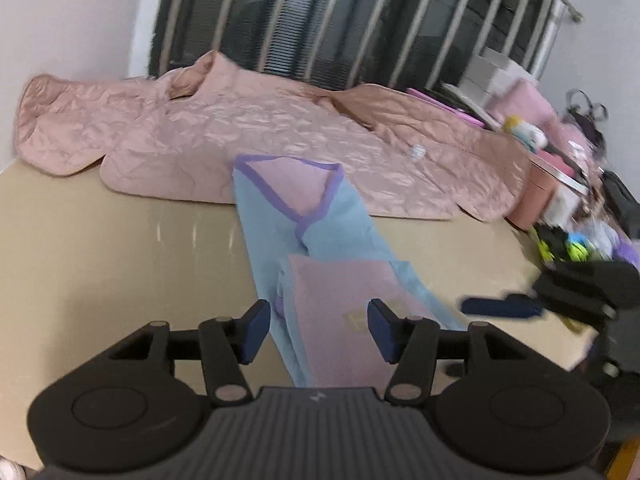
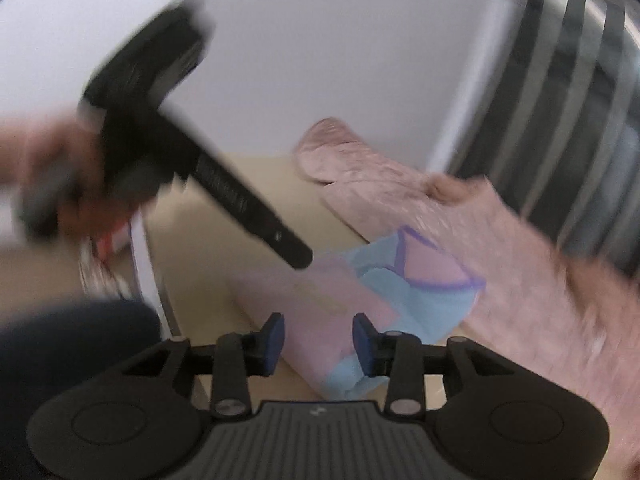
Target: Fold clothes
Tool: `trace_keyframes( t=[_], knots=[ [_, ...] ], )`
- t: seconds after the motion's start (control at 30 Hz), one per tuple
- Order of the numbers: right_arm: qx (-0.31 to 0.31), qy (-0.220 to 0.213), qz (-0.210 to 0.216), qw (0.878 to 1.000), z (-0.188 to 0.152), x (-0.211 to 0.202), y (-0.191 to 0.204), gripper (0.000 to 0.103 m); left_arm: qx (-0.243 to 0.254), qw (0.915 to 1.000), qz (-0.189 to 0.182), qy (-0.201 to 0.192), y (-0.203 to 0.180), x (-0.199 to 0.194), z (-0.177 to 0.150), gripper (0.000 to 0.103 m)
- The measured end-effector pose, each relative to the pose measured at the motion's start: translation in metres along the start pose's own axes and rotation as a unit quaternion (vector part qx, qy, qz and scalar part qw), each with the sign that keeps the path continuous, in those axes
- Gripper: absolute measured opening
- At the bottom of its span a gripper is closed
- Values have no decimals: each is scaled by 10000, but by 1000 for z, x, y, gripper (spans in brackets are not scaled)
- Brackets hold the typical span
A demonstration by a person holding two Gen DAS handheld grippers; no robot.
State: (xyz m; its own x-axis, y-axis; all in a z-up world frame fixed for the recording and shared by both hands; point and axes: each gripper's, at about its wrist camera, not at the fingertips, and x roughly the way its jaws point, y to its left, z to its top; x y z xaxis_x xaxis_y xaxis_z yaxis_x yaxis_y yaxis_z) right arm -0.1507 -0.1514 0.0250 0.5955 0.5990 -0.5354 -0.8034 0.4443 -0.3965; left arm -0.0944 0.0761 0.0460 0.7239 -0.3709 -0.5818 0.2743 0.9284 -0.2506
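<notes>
A light blue garment (image 1: 320, 232) with purple trim and a pink panel lies folded in a long strip on the tan table (image 1: 120, 260). My left gripper (image 1: 319, 330) is open just above its near end, a blue pad on either side of the pink panel. My right gripper (image 1: 500, 307) shows blurred at the right, beside the garment. In the right wrist view the garment (image 2: 420, 300) lies under my open right gripper (image 2: 319, 340), nothing between the pads. The left gripper (image 2: 296, 256), held by a hand (image 2: 40, 160), points down at the garment's pink part.
A pink quilted jacket (image 1: 240, 128) lies spread across the back of the table, touching the garment's far end, and shows as the jacket (image 2: 440, 216) at the right. A barred window (image 1: 360, 20) is behind. Boxes and clutter (image 1: 560, 160) crowd the right side past the table edge.
</notes>
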Motion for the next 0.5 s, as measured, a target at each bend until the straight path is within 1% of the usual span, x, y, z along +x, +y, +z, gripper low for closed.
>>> trace_keyframes(
  t=[0.07,0.13,0.17,0.2,0.23,0.27,0.3,0.4,0.5],
  knots=[
    [-302,173,81,9994,1,13,4,40,333,9993,-153,-34,-7,-8,-4,62],
    [-483,339,199,9981,2,26,7,41,692,9972,-275,-121,-16,-14,-8,69],
    [-473,354,228,9980,1,31,6,40,873,9955,-337,-164,-20,-17,-11,73],
    [-452,354,244,9981,1,36,5,37,1053,9935,-383,-200,-25,-19,-14,78],
    [-356,368,276,9983,2,40,3,33,1242,9911,-422,-214,-29,-19,-18,80],
    [-166,379,327,9986,3,43,-1,19,1456,9881,-438,-216,-34,-19,-22,81],
    [56,364,399,9985,4,43,-7,16,1669,9847,-443,-222,-39,-19,-26,81],
    [517,247,560,9968,6,37,-21,13,2285,9725,-330,-291,-48,-11,-34,81],
    [872,116,685,9938,6,26,-30,12,2892,9564,-216,-359,-57,-3,-42,81]
  ],
)
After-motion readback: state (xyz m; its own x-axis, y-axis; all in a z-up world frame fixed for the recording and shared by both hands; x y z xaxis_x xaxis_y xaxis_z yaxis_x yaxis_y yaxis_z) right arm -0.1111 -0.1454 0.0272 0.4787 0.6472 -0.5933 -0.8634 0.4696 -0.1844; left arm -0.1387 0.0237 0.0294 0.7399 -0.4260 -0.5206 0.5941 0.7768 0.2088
